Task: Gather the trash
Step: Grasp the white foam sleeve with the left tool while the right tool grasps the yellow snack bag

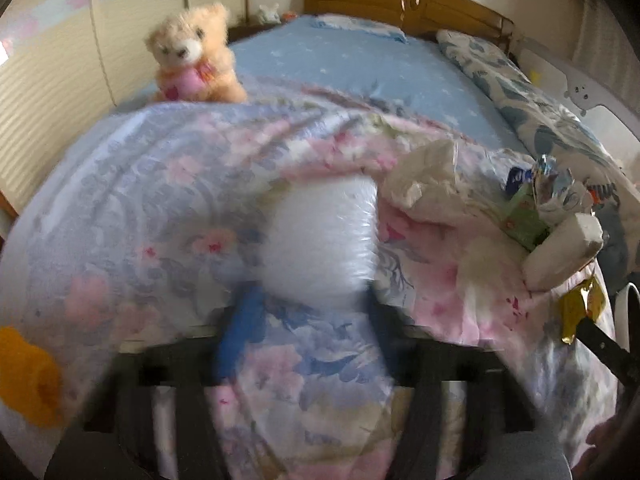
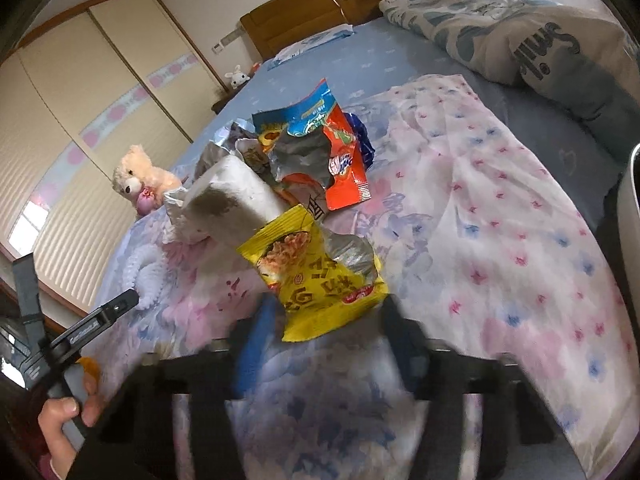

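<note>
In the left wrist view a puffy white plastic packet [image 1: 320, 240] lies on the flowered quilt [image 1: 160, 184], blurred. My left gripper [image 1: 312, 304] is shut on its near end, the blue finger on the left and the dark finger on the right. In the right wrist view my right gripper [image 2: 328, 320] is shut on a yellow snack wrapper [image 2: 320, 280]. Just behind it lie a white paper block [image 2: 232, 196], an orange and blue snack bag [image 2: 332, 152] and silver foil. The same heap shows in the left wrist view, with the white block [image 1: 564, 248] and yellow wrapper [image 1: 580, 312].
A teddy bear [image 1: 196, 56] sits on the bed's left side. A patterned pillow [image 2: 520, 32] lies at the right and a wooden headboard [image 1: 400, 0] behind. A wardrobe [image 2: 100, 80] stands to the left. A hand [image 2: 64, 412] holds the left gripper's handle.
</note>
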Demonstrator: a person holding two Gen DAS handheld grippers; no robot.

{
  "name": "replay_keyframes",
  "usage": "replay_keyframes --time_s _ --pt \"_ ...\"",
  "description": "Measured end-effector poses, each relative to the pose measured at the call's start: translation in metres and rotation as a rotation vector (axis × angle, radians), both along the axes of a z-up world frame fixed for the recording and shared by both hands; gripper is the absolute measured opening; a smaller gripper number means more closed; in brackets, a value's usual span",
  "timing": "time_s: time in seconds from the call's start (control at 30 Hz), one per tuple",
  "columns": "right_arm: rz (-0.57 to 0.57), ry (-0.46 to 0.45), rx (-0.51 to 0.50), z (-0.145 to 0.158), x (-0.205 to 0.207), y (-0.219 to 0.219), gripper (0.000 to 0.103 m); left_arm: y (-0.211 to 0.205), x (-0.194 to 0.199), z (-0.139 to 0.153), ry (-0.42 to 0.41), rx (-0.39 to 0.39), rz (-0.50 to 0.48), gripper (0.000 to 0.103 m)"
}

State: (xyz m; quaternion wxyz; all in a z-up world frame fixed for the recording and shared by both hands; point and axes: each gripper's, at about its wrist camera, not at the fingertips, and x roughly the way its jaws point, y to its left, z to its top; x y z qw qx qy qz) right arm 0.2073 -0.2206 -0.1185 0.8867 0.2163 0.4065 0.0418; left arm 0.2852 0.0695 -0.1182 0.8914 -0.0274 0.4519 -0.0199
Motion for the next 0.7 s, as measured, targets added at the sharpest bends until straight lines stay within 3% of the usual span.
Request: replay_keyframes --time_s 0.03,0.07,0.4,0.7 --pt "0.009 0.007 0.004 -0.002 0.001 0.0 0.023 0.0 0.0 -0.003 0.012 -0.015 -0.01 0.015" --pt "0.015 0.01 0.008 -0.002 0.002 0.0 0.012 -0.001 -0.001 -0.004 0.011 -0.016 -0.014 0.015" --pt "0.057 -0.047 -0.02 0.013 -0.026 -0.003 0.005 -0.03 -0.045 0.013 -0.024 -0.045 -0.098 0.01" --pt "0.043 -0.088 -0.053 0.031 -0.066 -0.025 0.005 -0.093 -0.088 0.025 -0.026 -0.086 -0.25 0.01"
